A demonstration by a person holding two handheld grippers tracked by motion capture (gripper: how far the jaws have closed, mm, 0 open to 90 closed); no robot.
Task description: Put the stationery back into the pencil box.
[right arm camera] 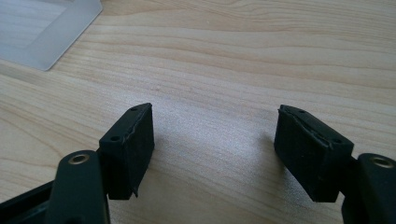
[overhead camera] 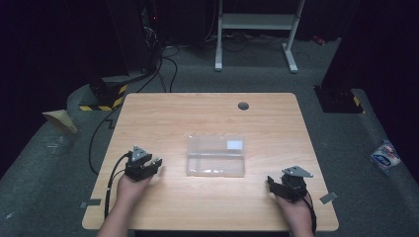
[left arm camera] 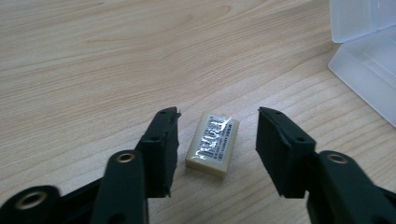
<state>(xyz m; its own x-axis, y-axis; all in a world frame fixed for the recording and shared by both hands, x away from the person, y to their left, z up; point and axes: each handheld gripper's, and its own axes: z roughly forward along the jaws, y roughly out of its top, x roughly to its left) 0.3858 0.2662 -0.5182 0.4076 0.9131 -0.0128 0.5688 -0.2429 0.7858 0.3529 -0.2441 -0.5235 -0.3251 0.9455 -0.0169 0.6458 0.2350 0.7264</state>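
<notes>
A small cream eraser [left arm camera: 213, 142] in a shiny printed wrapper lies flat on the wooden table [overhead camera: 207, 108]. My left gripper [left arm camera: 217, 126] straddles it with a gap on each side, so the pads do not touch it. In the high view the left gripper [overhead camera: 154, 164] sits low at the table's left front, left of an open clear plastic box [overhead camera: 216, 155]. That box's corner [left arm camera: 369, 70] shows at the upper right of the left gripper view. My right gripper [overhead camera: 272, 181] rests at the right front, its jaws [right arm camera: 215, 135] wide apart over bare wood.
A round cable hole [overhead camera: 243, 105] sits near the table's far edge. The clear lid [right arm camera: 42, 32] lies at the right gripper view's upper left. On the floor are cables, a white desk frame [overhead camera: 257, 22], a packet [overhead camera: 385, 155] at right and a cardboard piece [overhead camera: 60, 120] at left.
</notes>
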